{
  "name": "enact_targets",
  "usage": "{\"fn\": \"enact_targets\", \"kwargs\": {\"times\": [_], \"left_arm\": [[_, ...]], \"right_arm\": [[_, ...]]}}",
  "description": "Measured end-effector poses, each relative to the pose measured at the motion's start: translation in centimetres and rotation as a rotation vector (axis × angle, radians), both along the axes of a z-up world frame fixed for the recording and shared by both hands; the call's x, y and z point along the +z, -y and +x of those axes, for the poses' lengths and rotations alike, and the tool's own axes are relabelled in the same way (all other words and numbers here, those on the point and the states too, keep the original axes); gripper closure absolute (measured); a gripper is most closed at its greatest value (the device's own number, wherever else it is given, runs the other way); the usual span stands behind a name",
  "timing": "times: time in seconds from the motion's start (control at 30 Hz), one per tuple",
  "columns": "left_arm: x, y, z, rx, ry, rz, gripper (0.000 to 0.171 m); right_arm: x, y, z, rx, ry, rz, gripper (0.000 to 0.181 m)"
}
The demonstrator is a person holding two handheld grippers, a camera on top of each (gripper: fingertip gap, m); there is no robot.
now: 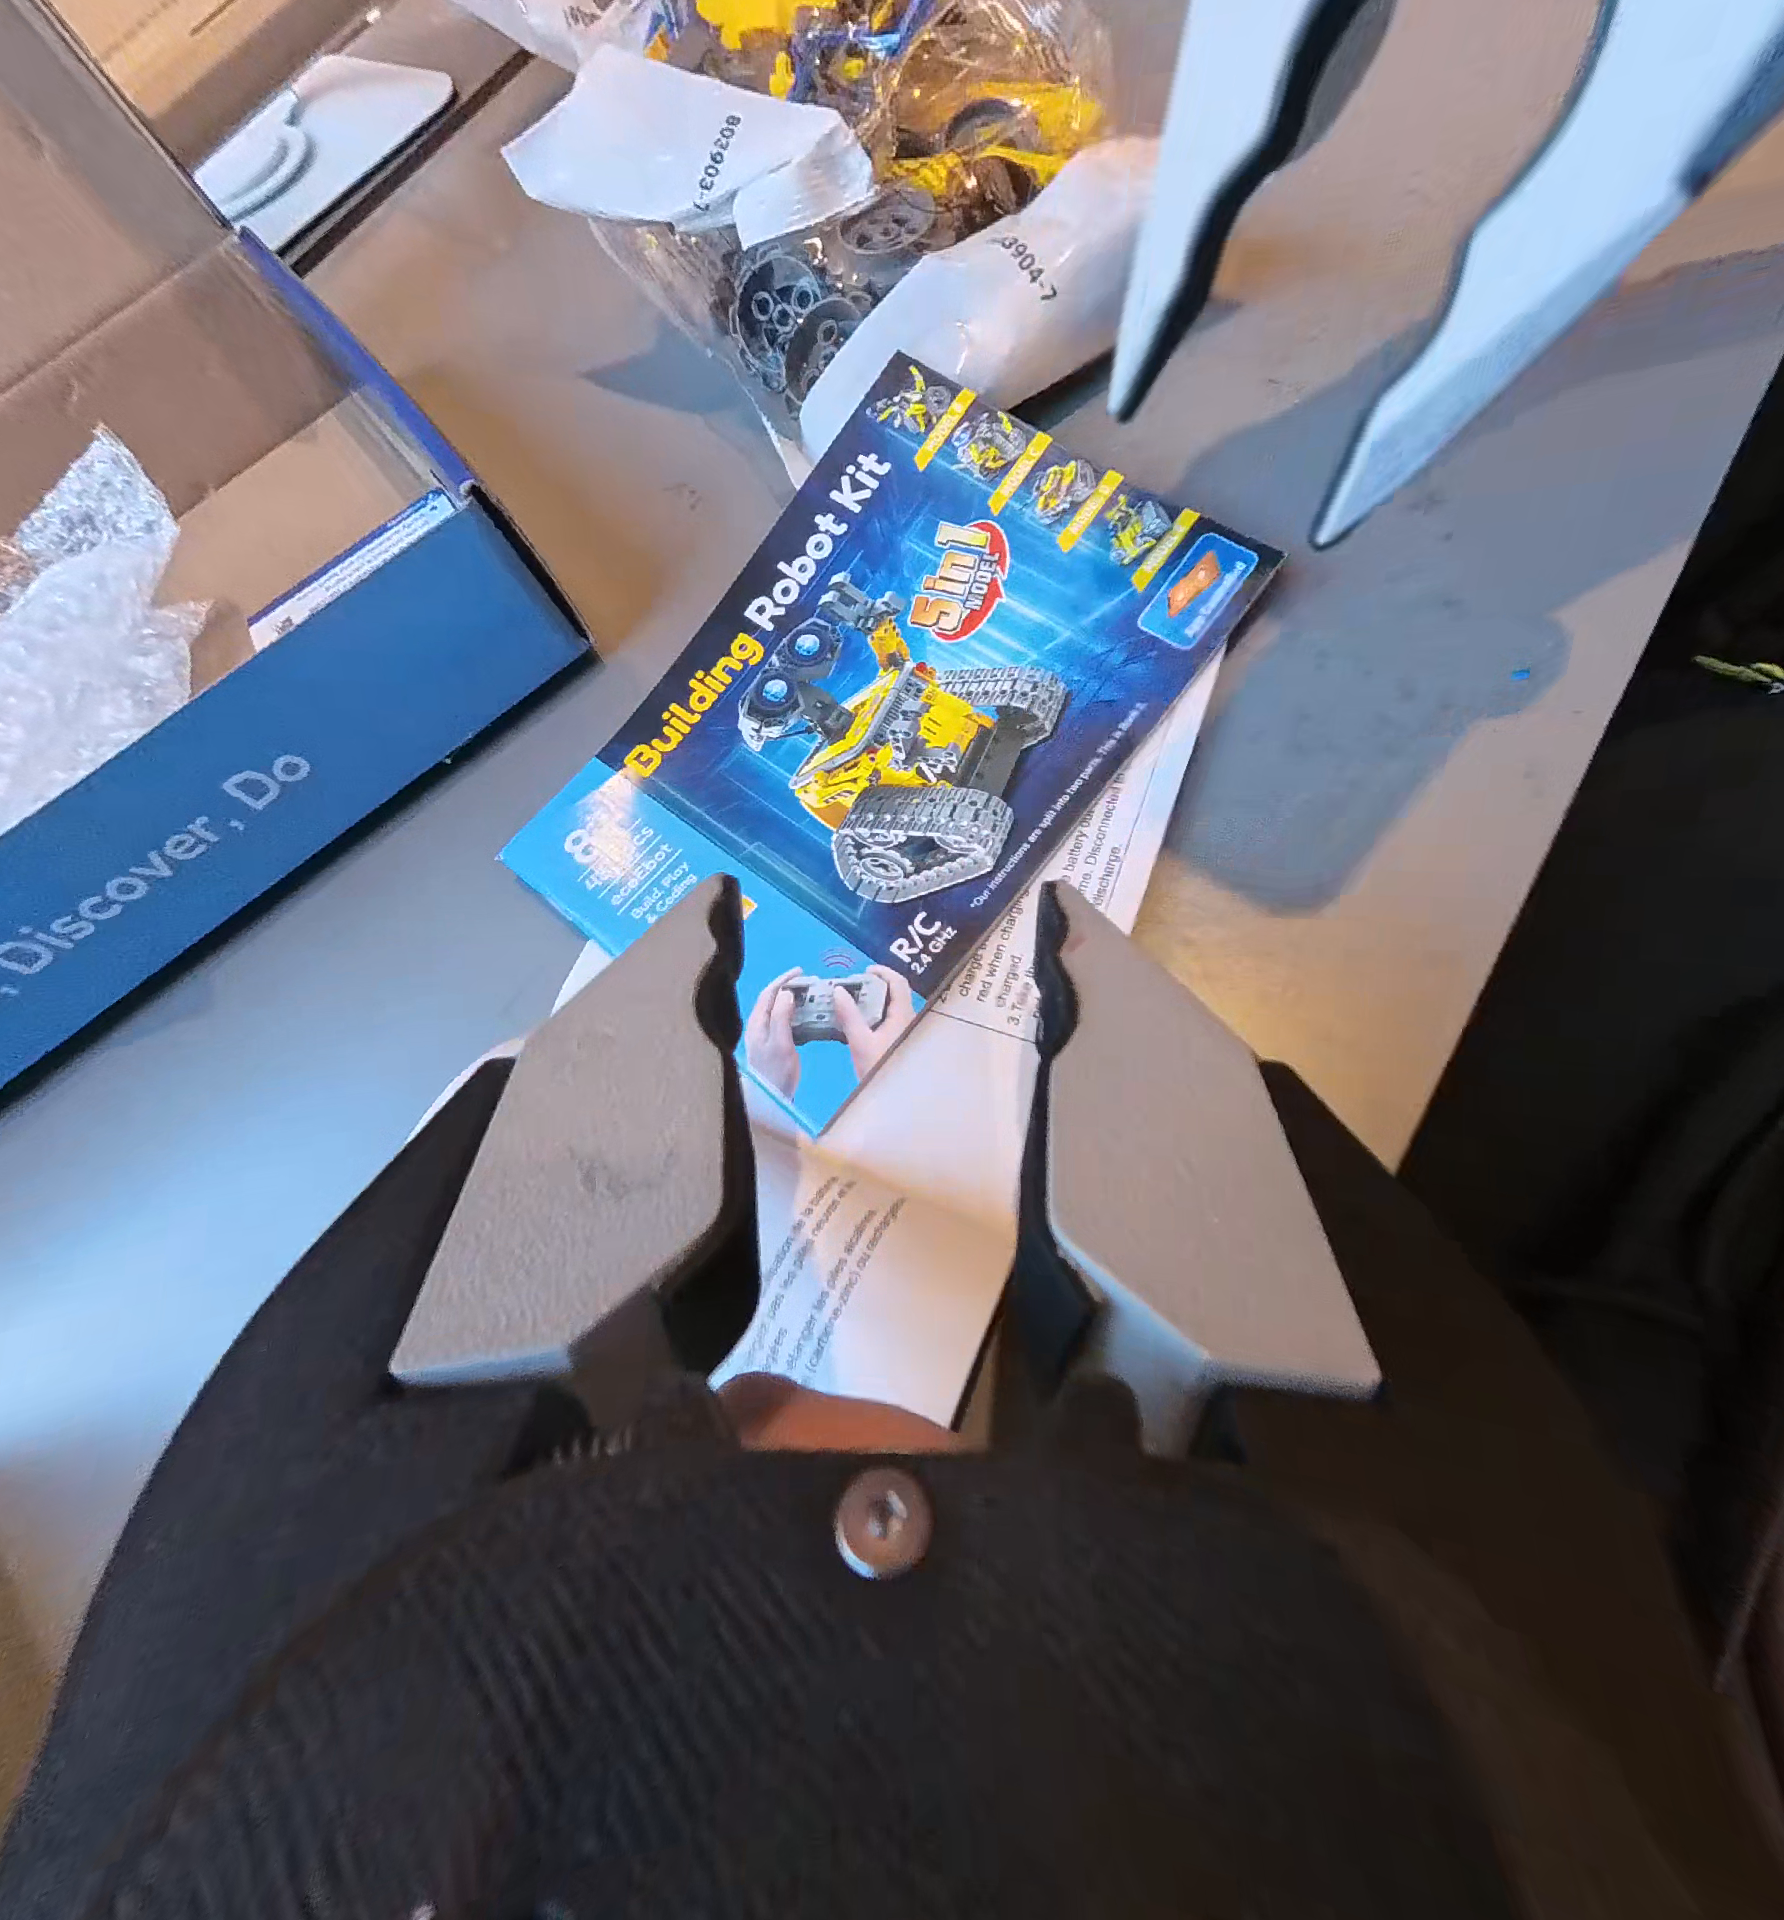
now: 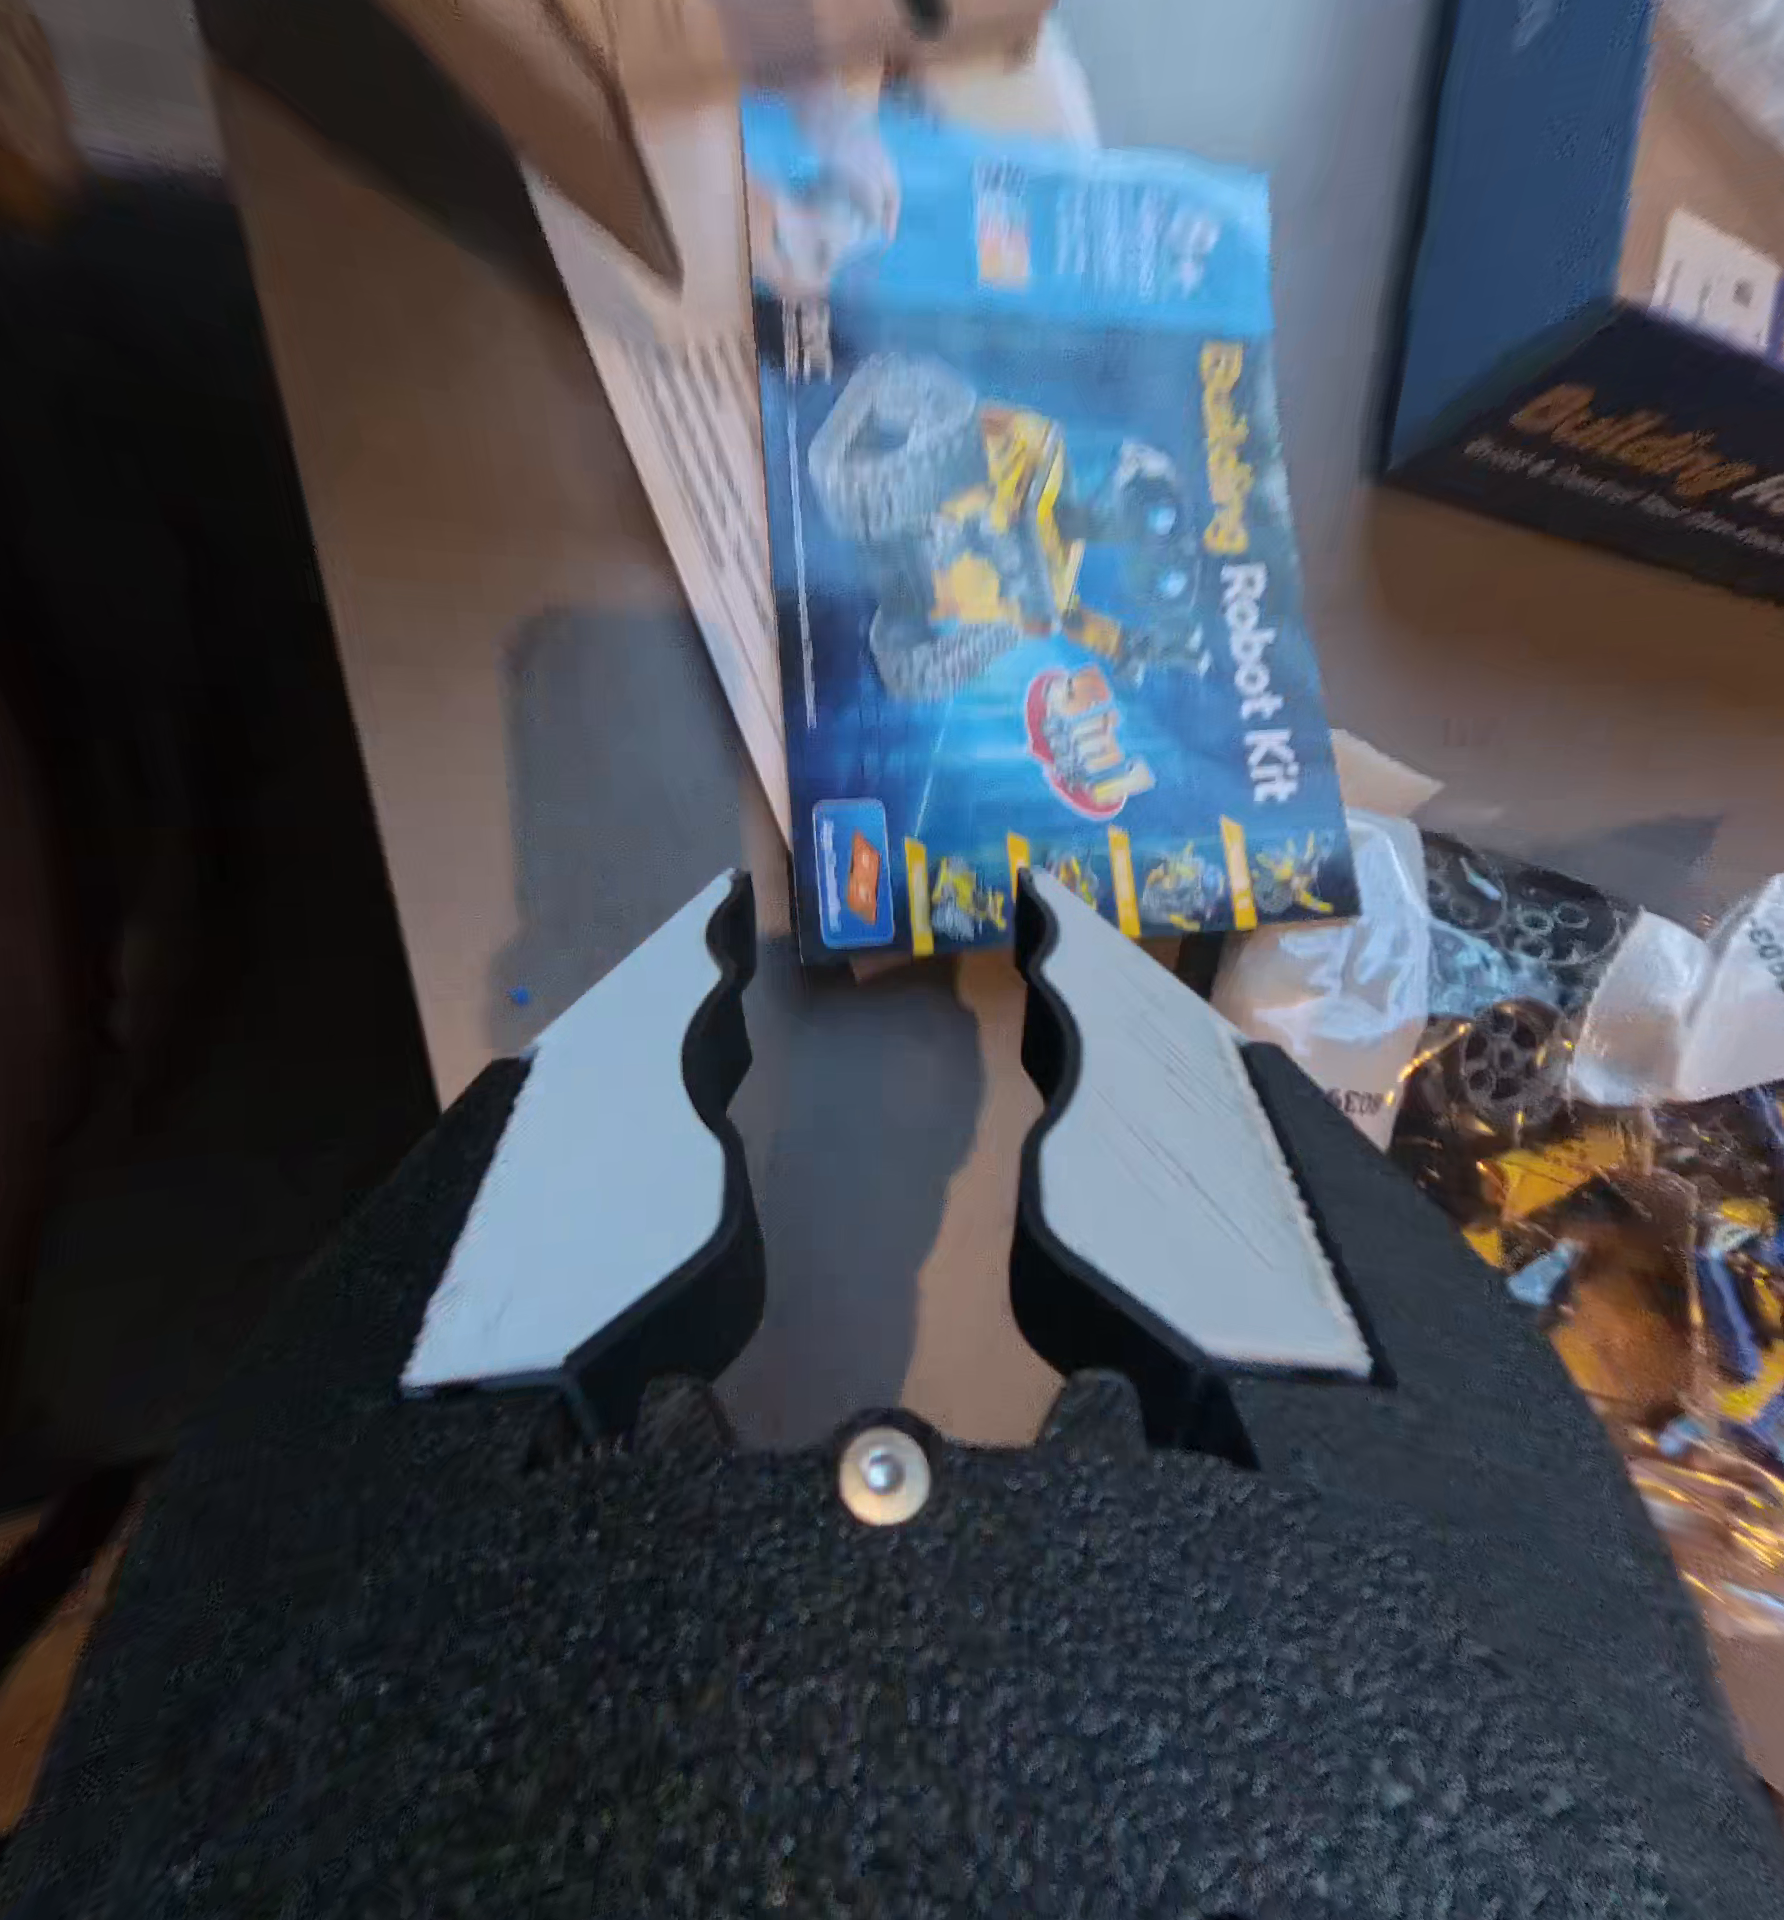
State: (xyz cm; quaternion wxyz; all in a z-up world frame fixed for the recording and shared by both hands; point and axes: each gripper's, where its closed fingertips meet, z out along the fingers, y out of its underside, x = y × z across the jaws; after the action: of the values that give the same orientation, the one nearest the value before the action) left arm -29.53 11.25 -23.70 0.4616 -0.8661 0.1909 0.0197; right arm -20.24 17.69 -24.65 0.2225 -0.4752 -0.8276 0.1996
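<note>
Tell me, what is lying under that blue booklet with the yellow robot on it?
Under the blue booklet lies a white printed sheet, sticking out on the side toward the left tongs. Anything else beneath it is covered.

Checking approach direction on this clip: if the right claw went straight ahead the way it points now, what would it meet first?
Most likely the near edge of the blue booklet, which lies just past the open right claw. Depth is unclear, and the view is blurred.

Left gripper (image 1: 883, 904) and right gripper (image 2: 880, 883): textured black bodies, one silver centre screw (image 1: 883, 1522) each, grey-white tapered fingers (image 2: 597, 1132) with wavy black inner edges.
</note>
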Motion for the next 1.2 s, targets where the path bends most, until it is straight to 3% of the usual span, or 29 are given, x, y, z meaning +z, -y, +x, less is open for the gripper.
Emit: {"fn": "enact_targets", "kwargs": {"times": [0.1,0.23,0.3,0.33,0.4,0.57,0.7,0.83,0.9,0.97,1.13,1.2], "left_arm": [[-0.7,-0.5,0.4,-0.011,-0.014,-0.021,0.118],[-1.5,-0.8,1.1,-0.029,-0.030,-0.044,0.118],[-1.9,-0.7,1.2,-0.031,-0.042,-0.054,0.119],[-2.1,-0.7,1.2,-0.033,-0.045,-0.059,0.119],[-2.3,-0.5,1.3,-0.036,-0.043,-0.068,0.119],[-1.9,-0.4,1.4,-0.046,-0.064,-0.055,0.120],[-0.7,-0.9,3.4,-0.108,-0.128,0.017,0.124],[-0.9,-1.3,5.5,-0.172,-0.198,0.025,0.127],[-1.1,-1.5,6.1,-0.188,-0.176,0.024,0.136],[-1.7,-1.5,6.4,-0.194,-0.158,0.005,0.143],[-2.5,-1.3,6.9,-0.209,-0.170,-0.009,0.137],[-2.2,-1.5,6.9,-0.195,-0.172,0.013,0.145]], "right_arm": [[-1.8,-0.7,0.9,0.057,0.043,0.167,0.130],[-2.6,-0.4,0.7,0.103,0.058,0.204,0.140],[-3.0,-0.6,0.8,0.115,0.085,0.218,0.152],[-3.2,-0.5,0.9,0.126,0.094,0.212,0.167],[-3.2,-0.3,0.9,0.130,0.086,0.203,0.173],[-1.7,0.4,0.7,0.098,-0.002,0.070,0.175],[-0.1,1.0,0.4,0.075,-0.086,-0.048,0.177],[0.8,2.8,0.6,0.105,-0.113,-0.190,0.180],[0.9,3.8,0.9,0.122,-0.108,-0.261,0.181],[0.8,4.4,1.0,0.126,-0.107,-0.295,0.181],[2.2,3.8,0.6,0.081,-0.180,-0.324,0.181],[3.1,3.5,0.3,0.058,-0.225,-0.352,0.181]]}}
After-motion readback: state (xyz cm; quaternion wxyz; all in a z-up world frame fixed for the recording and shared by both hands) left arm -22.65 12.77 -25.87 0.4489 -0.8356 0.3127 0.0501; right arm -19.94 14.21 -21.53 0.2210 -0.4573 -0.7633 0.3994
